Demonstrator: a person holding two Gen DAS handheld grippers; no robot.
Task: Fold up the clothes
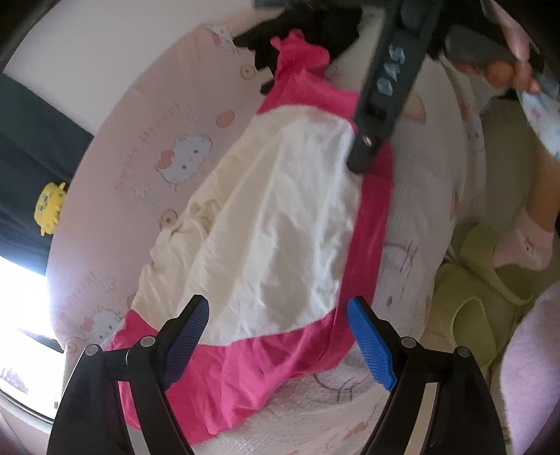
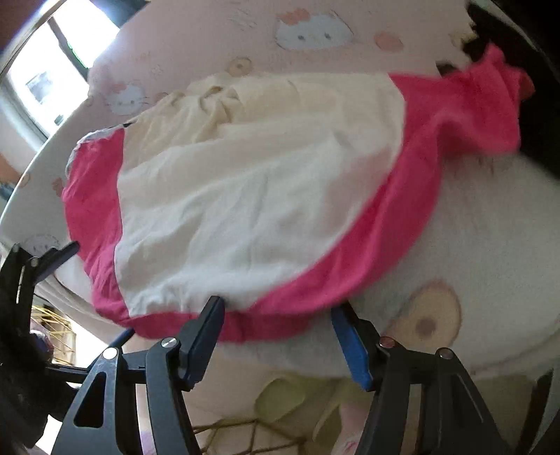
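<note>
A cream garment (image 1: 273, 210) lies spread on top of a bright pink garment (image 1: 245, 371) on a bed. My left gripper (image 1: 278, 336) is open just above the near pink hem, holding nothing. The right gripper's arm (image 1: 381, 94) reaches in from the top right, its tip at the cream garment's far right edge. In the right wrist view the cream garment (image 2: 238, 196) lies on the pink one (image 2: 402, 210). My right gripper (image 2: 278, 322) is open at the pink near edge, holding nothing. The left gripper (image 2: 38, 262) shows at the left edge.
The bed has a pink cartoon-cat sheet (image 1: 168, 147). Dark clothes (image 1: 315, 24) are piled at its far end. Green slippers (image 1: 483, 280) and a socked foot (image 1: 525, 245) are on the floor to the right. A bright window (image 2: 56, 77) is beyond the bed.
</note>
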